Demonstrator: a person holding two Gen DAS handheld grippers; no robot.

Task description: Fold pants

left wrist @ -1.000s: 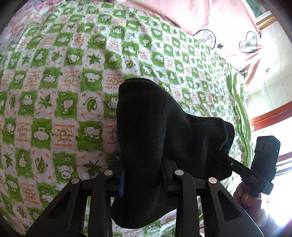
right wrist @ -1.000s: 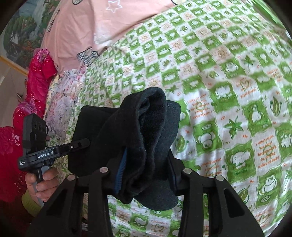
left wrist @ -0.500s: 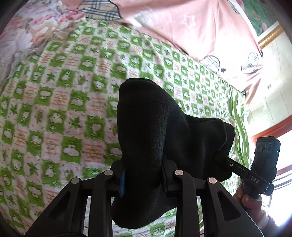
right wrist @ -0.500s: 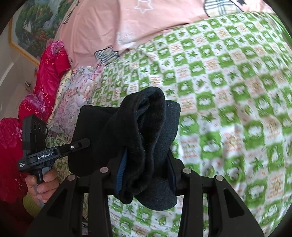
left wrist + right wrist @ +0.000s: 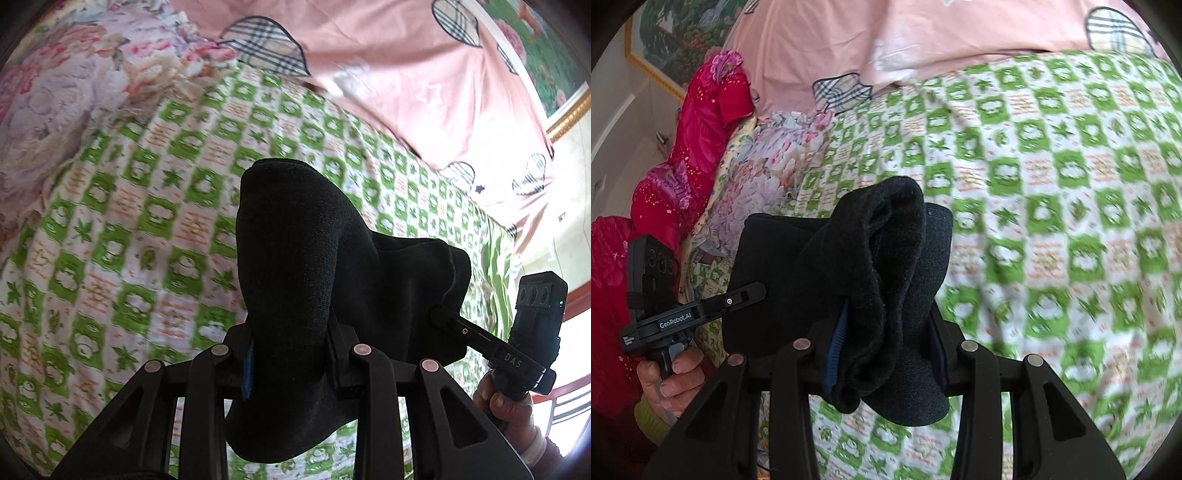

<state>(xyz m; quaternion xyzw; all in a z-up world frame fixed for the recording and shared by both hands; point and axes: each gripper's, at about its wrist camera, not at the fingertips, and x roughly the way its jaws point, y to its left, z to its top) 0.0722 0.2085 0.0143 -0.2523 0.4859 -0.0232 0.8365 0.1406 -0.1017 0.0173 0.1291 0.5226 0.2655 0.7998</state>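
Note:
The black pants (image 5: 295, 266) hang bunched between both grippers above the green checked bed sheet (image 5: 129, 240). My left gripper (image 5: 291, 362) is shut on one end of the pants. My right gripper (image 5: 886, 350) is shut on the other end of the pants (image 5: 871, 258). In the left wrist view the right gripper (image 5: 443, 317) bites the pants at the right. In the right wrist view the left gripper (image 5: 759, 291) bites them at the left. The cloth hides all the fingertips.
A pink quilt (image 5: 388, 74) with plaid hearts lies at the bed's head. A floral pillow (image 5: 55, 92) sits at the left, also in the right wrist view (image 5: 757, 177). Red bedding (image 5: 683, 155) is piled beyond it. A framed picture (image 5: 665, 37) hangs on the wall.
Both grippers have lifted and tilted up with the pants still held. The view has swung toward the bed's head, so the pink quilt and pillows now show more.

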